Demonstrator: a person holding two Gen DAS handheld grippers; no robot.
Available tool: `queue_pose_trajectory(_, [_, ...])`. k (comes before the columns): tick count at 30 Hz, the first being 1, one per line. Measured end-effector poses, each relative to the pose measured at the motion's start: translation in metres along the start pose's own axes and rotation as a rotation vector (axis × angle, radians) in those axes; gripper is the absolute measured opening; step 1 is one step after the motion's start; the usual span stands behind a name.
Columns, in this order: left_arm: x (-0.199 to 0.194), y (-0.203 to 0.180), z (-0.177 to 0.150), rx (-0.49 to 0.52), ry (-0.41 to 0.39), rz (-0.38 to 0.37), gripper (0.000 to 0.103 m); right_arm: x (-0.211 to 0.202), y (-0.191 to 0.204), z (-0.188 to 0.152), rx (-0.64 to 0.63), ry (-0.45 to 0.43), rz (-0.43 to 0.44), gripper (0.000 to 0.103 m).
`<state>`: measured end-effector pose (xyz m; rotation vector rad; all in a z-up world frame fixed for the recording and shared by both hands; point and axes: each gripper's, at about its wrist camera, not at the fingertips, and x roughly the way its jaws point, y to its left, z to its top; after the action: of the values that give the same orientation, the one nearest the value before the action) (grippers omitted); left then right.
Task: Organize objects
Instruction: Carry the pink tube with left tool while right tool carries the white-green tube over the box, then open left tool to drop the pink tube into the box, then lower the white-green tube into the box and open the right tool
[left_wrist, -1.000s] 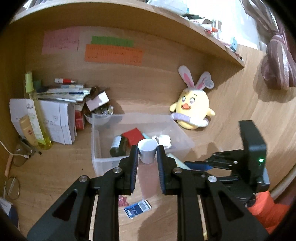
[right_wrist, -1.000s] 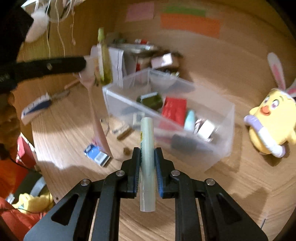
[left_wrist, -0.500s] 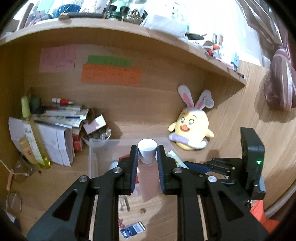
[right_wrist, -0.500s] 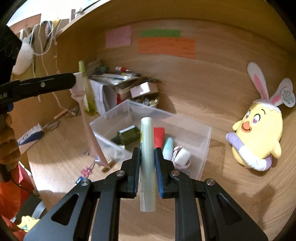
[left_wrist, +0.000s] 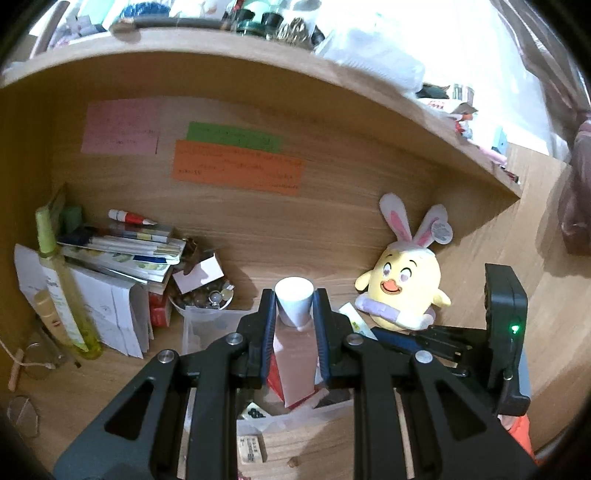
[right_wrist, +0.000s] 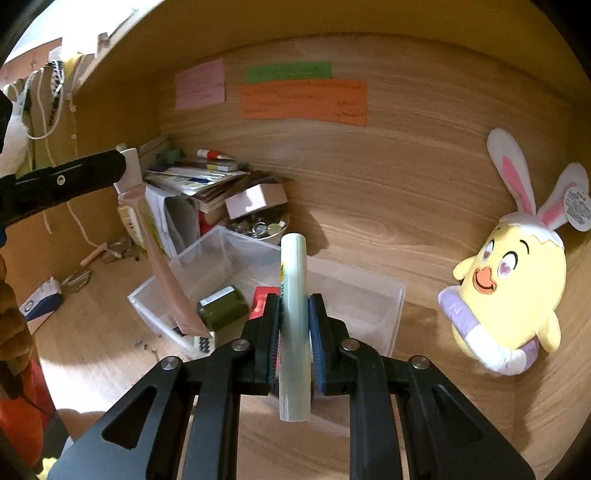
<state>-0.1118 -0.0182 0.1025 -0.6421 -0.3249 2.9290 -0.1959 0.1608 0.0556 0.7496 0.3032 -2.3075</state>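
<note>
Left claw (left_wrist: 294, 319) grips a pink, white-capped tube (left_wrist: 297, 363); right claw (right_wrist: 294, 325) clamps a pale green stick (right_wrist: 293, 325).

Tube in my left gripper (left_wrist: 294, 320): pink tube (left_wrist: 297, 363) with a white cap
Tube in my right gripper (right_wrist: 294, 332): pale green tube (right_wrist: 294, 332), I see teal lettering
Plush chick (right_wrist: 509, 284): yellow, orange beak, pink-lined white ears
Bin (right_wrist: 373, 295): clear
Notes on the back panel: pink note (left_wrist: 120, 127), green note (left_wrist: 234, 137), orange note (left_wrist: 236, 171)
Desk (right_wrist: 369, 206): wood grain

Three sticky notes (right_wrist: 303, 94), two tubes (right_wrist: 293, 325), one plush chick (right_wrist: 511, 280).
</note>
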Motion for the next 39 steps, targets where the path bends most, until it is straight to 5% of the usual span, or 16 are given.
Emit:
queue_pose_trajectory(19, [0.077, 0.024, -0.030, -0.088, 0.180, -0.048, 0.020, 0.063, -0.008, -0.016, 0.009, 0.118, -0.029, 0.014])
queue_pose_trajectory(32, [0.099, 0.059, -0.051, -0.157, 0.273, 0.059, 0.020, 0.071, -0.007, -0.019, -0.003, 0.127, -0.068, 0.014])
queue_pose_trajectory(39, [0.082, 0.049, -0.054, -0.099, 0.250, 0.083, 0.047, 0.080, -0.006, -0.021, -0.008, 0.150, -0.083, 0.014])
